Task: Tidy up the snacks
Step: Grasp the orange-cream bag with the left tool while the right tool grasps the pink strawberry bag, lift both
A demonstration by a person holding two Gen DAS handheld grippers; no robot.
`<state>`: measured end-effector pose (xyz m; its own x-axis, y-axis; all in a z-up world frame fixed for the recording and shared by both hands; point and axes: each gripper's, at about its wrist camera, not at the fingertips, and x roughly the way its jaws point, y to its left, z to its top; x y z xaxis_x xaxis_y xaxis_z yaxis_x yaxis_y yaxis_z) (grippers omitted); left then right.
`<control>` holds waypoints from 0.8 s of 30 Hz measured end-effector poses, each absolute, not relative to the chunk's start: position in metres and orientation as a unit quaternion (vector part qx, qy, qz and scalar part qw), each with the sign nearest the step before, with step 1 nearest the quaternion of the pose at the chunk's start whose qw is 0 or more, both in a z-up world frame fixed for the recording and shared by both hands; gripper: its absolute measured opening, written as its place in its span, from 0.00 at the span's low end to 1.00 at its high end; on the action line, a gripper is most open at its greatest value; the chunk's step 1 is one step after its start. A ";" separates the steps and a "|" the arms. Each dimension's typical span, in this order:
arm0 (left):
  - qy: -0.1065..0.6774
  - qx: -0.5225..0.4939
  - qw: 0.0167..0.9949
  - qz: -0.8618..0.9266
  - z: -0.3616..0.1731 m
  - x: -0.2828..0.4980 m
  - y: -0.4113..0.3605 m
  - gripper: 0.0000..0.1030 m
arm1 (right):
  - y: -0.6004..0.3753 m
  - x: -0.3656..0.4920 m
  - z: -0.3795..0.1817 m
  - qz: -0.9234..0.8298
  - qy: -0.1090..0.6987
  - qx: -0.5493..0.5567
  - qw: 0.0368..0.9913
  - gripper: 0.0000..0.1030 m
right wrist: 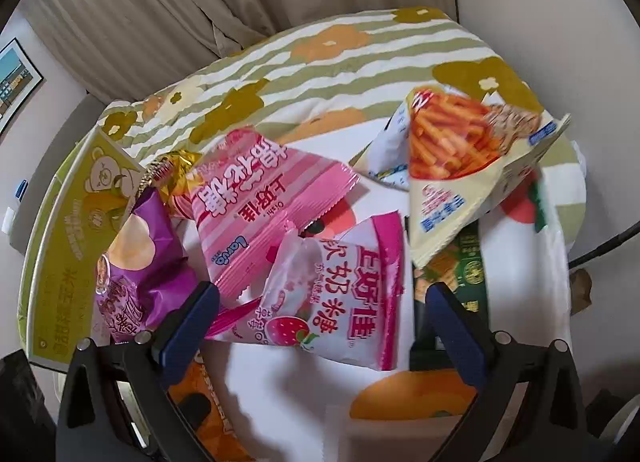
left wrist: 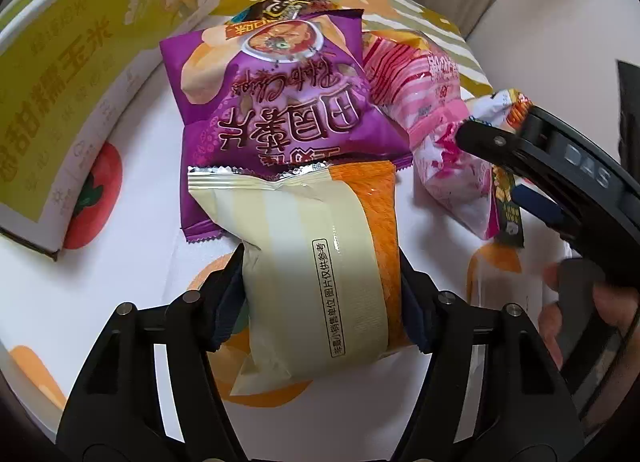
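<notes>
My left gripper is shut on a cream and orange snack pack, held over the tablecloth. Beyond it lies a purple chip bag, also in the right wrist view. My right gripper is open above a pink strawberry candy bag; it shows in the left wrist view at the right. A striped pink bag, a cream bag of orange sticks and a dark green pack lie around.
A yellow-green cardboard box stands at the left, also in the right wrist view. The fruit-print tablecloth covers the table. A striped floral cushion and curtains lie behind.
</notes>
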<state>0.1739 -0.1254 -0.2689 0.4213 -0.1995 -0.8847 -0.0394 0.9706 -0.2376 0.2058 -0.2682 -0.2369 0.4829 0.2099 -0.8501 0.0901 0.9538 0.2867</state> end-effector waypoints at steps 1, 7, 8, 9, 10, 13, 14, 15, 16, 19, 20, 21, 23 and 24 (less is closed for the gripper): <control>0.536 -0.110 0.835 -0.050 -0.269 0.173 -0.124 0.60 | -0.266 0.207 -0.239 0.033 0.509 0.148 0.847 0.98; 0.539 -0.107 0.833 -0.058 -0.265 0.165 -0.115 0.59 | -0.262 0.218 -0.250 0.025 0.520 0.151 0.840 0.83; 0.540 -0.106 0.833 -0.059 -0.264 0.165 -0.115 0.59 | -0.262 0.219 -0.250 0.021 0.520 0.149 0.841 0.83; 0.541 -0.106 0.832 -0.059 -0.264 0.164 -0.114 0.59 | -0.262 0.220 -0.251 0.019 0.520 0.149 0.841 0.81; 0.541 -0.107 0.832 -0.060 -0.264 0.165 -0.114 0.59 | -0.262 0.221 -0.253 0.016 0.523 0.149 0.839 0.78; 0.542 -0.105 0.831 -0.067 -0.260 0.164 -0.111 0.59 | -0.263 0.223 -0.257 0.012 0.529 0.145 0.836 0.73; 0.543 -0.102 0.831 -0.069 -0.259 0.163 -0.111 0.59 | -0.263 0.223 -0.259 0.011 0.530 0.146 0.835 0.73; 0.543 -0.101 0.831 -0.071 -0.258 0.162 -0.110 0.59 | -0.262 0.222 -0.258 0.010 0.529 0.142 0.837 0.73; 0.544 -0.100 0.830 -0.073 -0.257 0.162 -0.109 0.59 | -0.260 0.222 -0.259 0.009 0.531 0.133 0.837 0.73; 0.546 -0.096 0.829 -0.078 -0.256 0.162 -0.112 0.59 | -0.254 0.219 -0.260 0.009 0.533 0.110 0.839 0.72; 0.546 -0.096 0.829 -0.078 -0.256 0.161 -0.111 0.59 | -0.253 0.218 -0.260 0.010 0.533 0.105 0.840 0.69; 0.546 -0.097 0.828 -0.079 -0.256 0.160 -0.110 0.59 | -0.253 0.217 -0.260 0.011 0.533 0.102 0.840 0.65; 0.547 -0.098 0.828 -0.078 -0.255 0.158 -0.109 0.59 | -0.253 0.214 -0.259 0.016 0.532 0.099 0.841 0.59; 0.547 -0.098 0.828 -0.078 -0.254 0.157 -0.108 0.59 | -0.253 0.213 -0.258 0.020 0.531 0.099 0.841 0.53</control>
<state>0.1566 -0.1076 -0.2535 0.3893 -0.2369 -0.8901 0.0221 0.9685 -0.2481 0.2127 -0.2531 -0.2576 0.4344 0.1383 -0.8900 0.0719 0.9797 0.1874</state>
